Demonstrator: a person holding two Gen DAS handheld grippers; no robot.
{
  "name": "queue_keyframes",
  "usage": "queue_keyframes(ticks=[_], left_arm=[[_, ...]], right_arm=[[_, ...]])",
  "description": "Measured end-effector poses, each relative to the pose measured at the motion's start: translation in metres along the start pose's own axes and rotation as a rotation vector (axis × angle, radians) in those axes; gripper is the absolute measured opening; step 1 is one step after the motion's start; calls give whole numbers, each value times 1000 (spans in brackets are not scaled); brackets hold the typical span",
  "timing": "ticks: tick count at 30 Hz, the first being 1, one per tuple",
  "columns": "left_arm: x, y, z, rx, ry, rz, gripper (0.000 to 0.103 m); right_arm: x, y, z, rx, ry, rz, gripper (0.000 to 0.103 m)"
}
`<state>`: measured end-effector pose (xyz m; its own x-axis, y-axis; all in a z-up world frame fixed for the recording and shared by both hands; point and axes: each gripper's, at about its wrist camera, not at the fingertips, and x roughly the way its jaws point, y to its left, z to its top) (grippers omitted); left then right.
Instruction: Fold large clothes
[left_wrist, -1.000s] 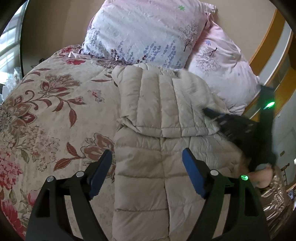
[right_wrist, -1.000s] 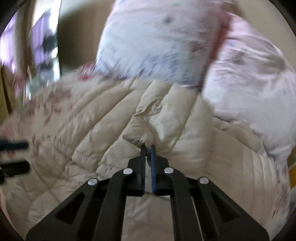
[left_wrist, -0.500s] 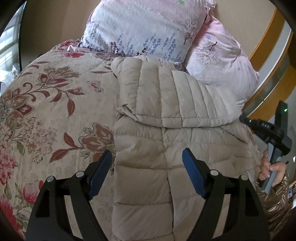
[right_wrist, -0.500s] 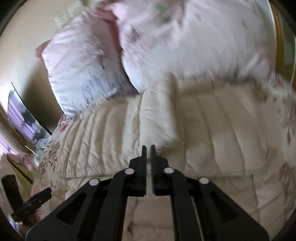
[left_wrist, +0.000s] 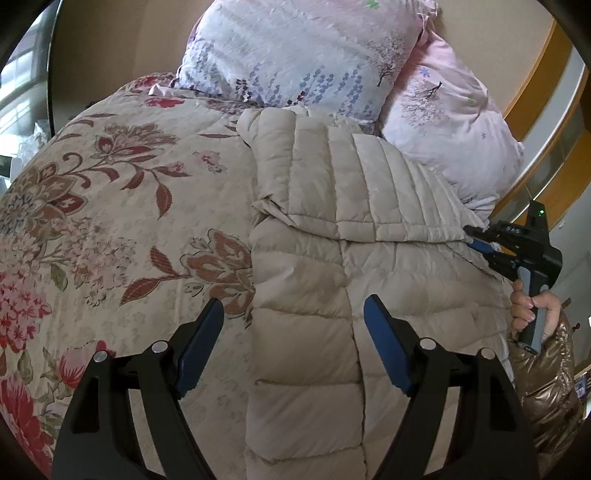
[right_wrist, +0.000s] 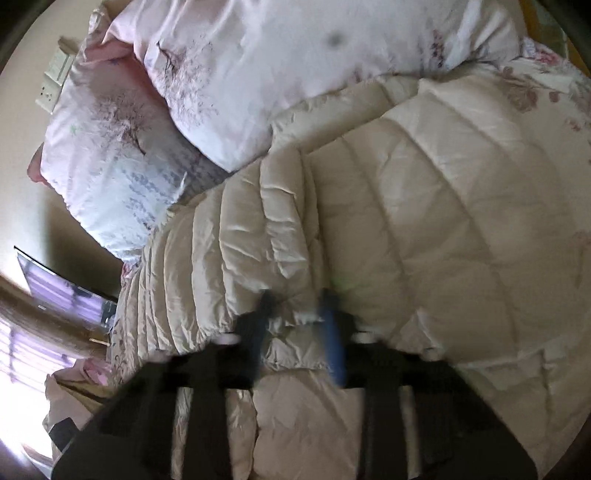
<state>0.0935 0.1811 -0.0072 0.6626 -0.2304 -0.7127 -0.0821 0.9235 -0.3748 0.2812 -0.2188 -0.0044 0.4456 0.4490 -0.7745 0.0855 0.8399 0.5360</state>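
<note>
A beige quilted down jacket (left_wrist: 332, 266) lies on the floral bed cover, its upper part folded across the body as a flat band (left_wrist: 354, 188). My left gripper (left_wrist: 293, 345) is open and empty, hovering above the jacket's left edge. My right gripper (right_wrist: 297, 317) is blurred, with its jaws apart over the fold's right end; the jacket (right_wrist: 424, 229) fills that view. It also shows in the left wrist view (left_wrist: 480, 242) at the jacket's right edge.
Two floral pillows (left_wrist: 306, 51) (left_wrist: 454, 125) lean against the wall behind the jacket. The floral bed cover (left_wrist: 110, 221) spreads to the left. A window (right_wrist: 55, 291) is at the left. A wooden frame (left_wrist: 539, 77) is at the right.
The right gripper carried the jacket's upper part across to the right, laid it flat, and its jaws went from shut to apart. The left gripper stayed open in place.
</note>
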Motion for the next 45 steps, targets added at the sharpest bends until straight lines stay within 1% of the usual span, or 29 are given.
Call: queue_keyframes(ticks=[5,7,12,16,22,26,29,31,32,33,35,39,42,45], left_arm=[[-2,7,-3,-10,-1,0,79],[-2,10,-4,-15,1,-7,79],[1,12,-7,-13,18,-16,79],[-4,11,-9,-1,11,-40,79],[-10,12,-17,2,7,-67,79],[-13,14,-25,-7,15,-86,79],[-17,17,-33,-21,19,-103,79],[-21,19,-39,-36,20,-120,79],[-23,20,-42,-42,21,-129,79],[-25,21,-45,-49,23,-139,79],[-28,22,-52,-59,27,-162,78],[-35,22,-64,-73,31,-211,77],[-41,23,-74,-84,39,-263,77],[-48,21,-87,-86,49,-300,77]], right_arm=[[-28,5,-9,-40,-92,9,6],[-37,4,-13,-49,-107,-3,6],[-32,-6,-23,-37,-76,-66,5],[-23,-11,-28,-26,-58,-100,5],[-10,-13,-28,-36,-25,-154,6],[-5,-11,-25,-54,-9,-170,7],[-9,-10,-26,-70,12,-154,13],[-19,-11,-29,-74,13,-130,25],[-28,-14,-32,-76,14,-115,40],[-36,-17,-34,-77,14,-100,52],[-58,-27,-41,-80,12,-69,58],[-108,-59,-58,-69,-7,-66,68],[-146,-96,-76,-36,-13,-104,70],[-178,-129,-98,4,5,-137,70]])
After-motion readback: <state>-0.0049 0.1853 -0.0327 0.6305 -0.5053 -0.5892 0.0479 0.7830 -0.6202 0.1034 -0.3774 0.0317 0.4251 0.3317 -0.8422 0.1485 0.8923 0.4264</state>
